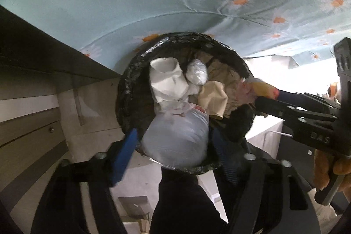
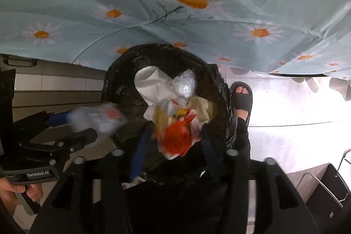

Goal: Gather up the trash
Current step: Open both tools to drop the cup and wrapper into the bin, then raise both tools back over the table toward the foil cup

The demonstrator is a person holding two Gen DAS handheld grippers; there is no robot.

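A round bin with a black liner (image 1: 127, 89) (image 2: 114, 80) stands below both grippers, holding crumpled white paper (image 1: 166, 78), a foil ball (image 1: 196, 74) and brown paper (image 1: 215, 100). My left gripper (image 1: 175, 135) points down over the bin's near rim. A clear plastic bag (image 1: 175, 139) sits between its blue pads (image 1: 125, 155), which stand slightly off it; in the right wrist view the bag (image 2: 98, 120) is blurred at the fingertips. My right gripper (image 2: 175, 131) is open over the bin, with a blurred orange-red wrapper (image 2: 175, 142) loose between its fingers.
A light blue cloth with daisies (image 1: 109, 3) (image 2: 197, 14) hangs behind the bin. A foot in a black slipper (image 2: 241, 98) stands right beside the bin. Dark panels (image 1: 33, 58) lie to the left, and dark bags (image 2: 324, 190) sit at the lower right.
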